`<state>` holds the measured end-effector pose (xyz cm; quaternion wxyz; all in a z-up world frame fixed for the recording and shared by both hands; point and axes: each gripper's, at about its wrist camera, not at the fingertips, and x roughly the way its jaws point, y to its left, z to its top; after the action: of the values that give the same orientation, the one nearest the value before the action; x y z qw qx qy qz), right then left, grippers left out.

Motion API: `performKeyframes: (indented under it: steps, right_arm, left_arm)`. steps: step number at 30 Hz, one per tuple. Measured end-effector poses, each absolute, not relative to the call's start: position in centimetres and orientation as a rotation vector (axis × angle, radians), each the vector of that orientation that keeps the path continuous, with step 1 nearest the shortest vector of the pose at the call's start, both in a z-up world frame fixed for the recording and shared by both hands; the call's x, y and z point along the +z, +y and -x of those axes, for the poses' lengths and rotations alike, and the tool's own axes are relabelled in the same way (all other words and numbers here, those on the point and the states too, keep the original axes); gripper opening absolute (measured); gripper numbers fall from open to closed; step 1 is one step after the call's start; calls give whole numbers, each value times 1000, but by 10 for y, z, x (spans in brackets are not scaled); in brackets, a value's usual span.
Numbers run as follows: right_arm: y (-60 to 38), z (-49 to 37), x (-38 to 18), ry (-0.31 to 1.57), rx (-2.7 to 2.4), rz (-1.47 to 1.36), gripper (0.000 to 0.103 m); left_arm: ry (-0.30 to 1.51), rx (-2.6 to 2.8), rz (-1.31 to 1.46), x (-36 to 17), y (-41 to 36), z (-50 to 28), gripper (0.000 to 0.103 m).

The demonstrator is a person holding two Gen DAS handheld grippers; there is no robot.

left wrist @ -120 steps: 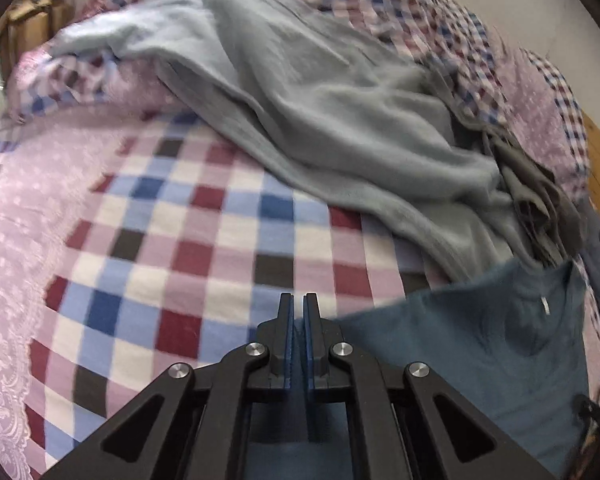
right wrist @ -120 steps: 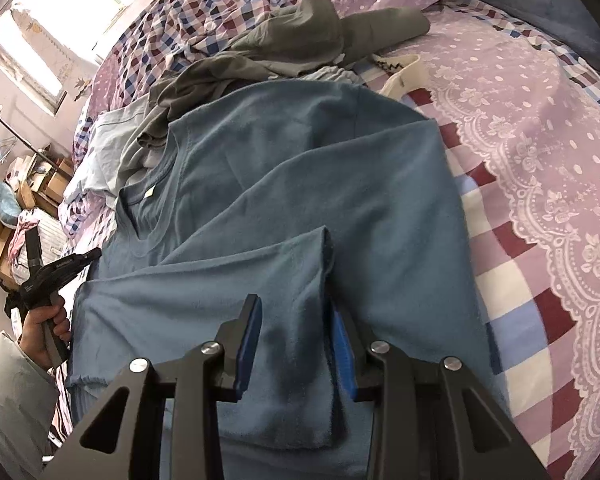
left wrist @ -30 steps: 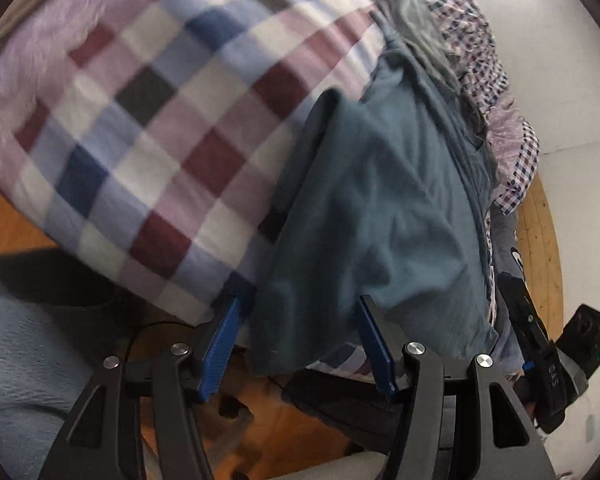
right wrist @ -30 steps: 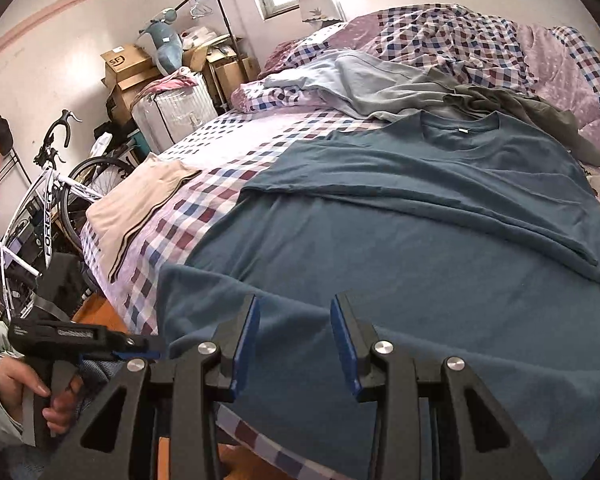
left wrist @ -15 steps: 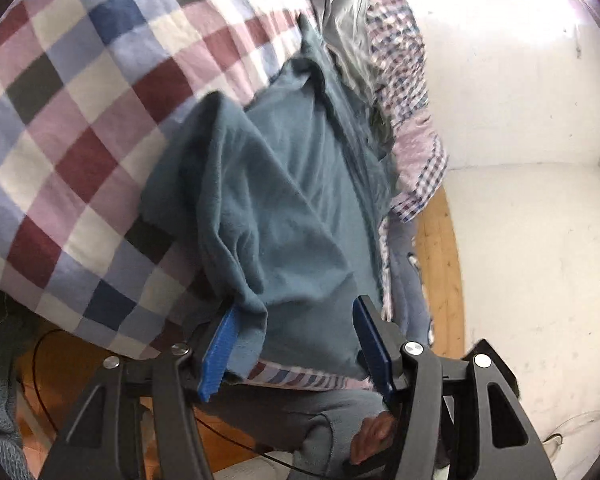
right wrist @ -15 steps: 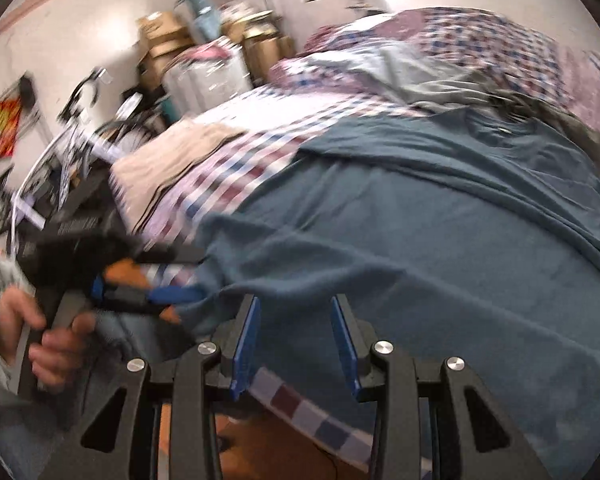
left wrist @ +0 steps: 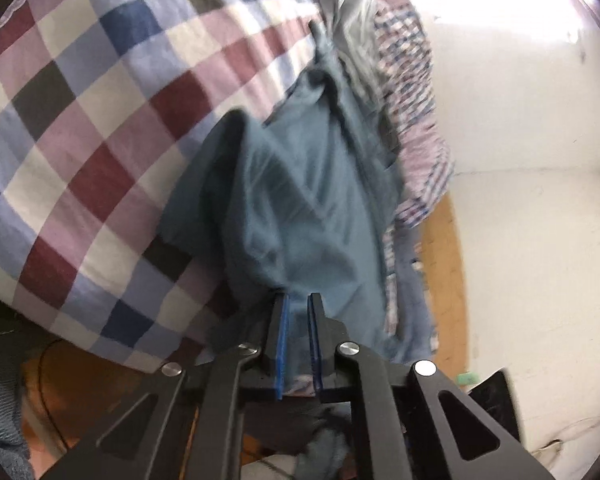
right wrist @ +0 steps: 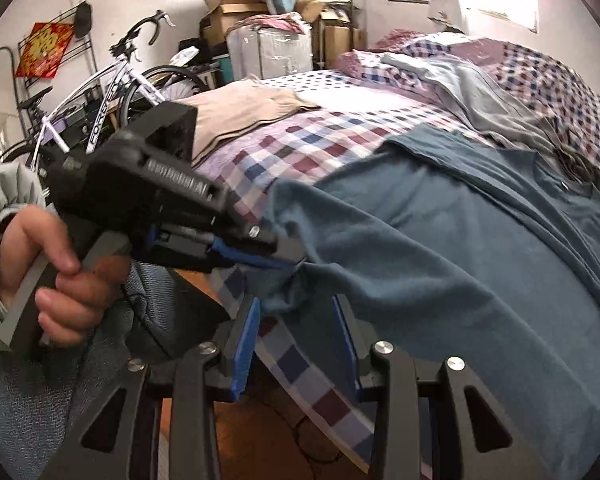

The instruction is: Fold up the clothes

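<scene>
Left gripper [left wrist: 298, 304] I see closed on hem of teal T-shirt [right wrist: 440, 248] at bed [right wrist: 312, 136] edge, right gripper [right wrist: 296, 316] open just beside it, bicycle [right wrist: 112, 84] frame reads "FORREST", uncertain.

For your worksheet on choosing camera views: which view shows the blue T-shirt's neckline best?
The right wrist view: the blue T-shirt lies spread out, its collar and label visible. The left wrist view shows mainly bunched hem in the left gripper, its neckline indistinct.
</scene>
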<state>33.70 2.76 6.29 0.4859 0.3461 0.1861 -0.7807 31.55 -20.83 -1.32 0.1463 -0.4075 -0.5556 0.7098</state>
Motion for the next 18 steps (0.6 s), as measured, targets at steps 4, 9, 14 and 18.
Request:
performKeyframes:
  steps: [4,9,14,18]
  right_arm:
    - [17,-353,62,524,-1917,-766,39]
    - [11,-352,53,591,-1921,-763,39]
    - [7,-346,41,643,-1919,-791,39]
    - [15,-328,45,560,-1967,-825,39]
  left_arm:
    - [-1664,2001,1085,-12,-217,-314,9]
    - [-1549,2217,1239,-5,-218,-309,9]
    - [-1551,2334,1355,-7,-231,-325,39]
    - [-1470,2347,1460,-7,-218,-324,46]
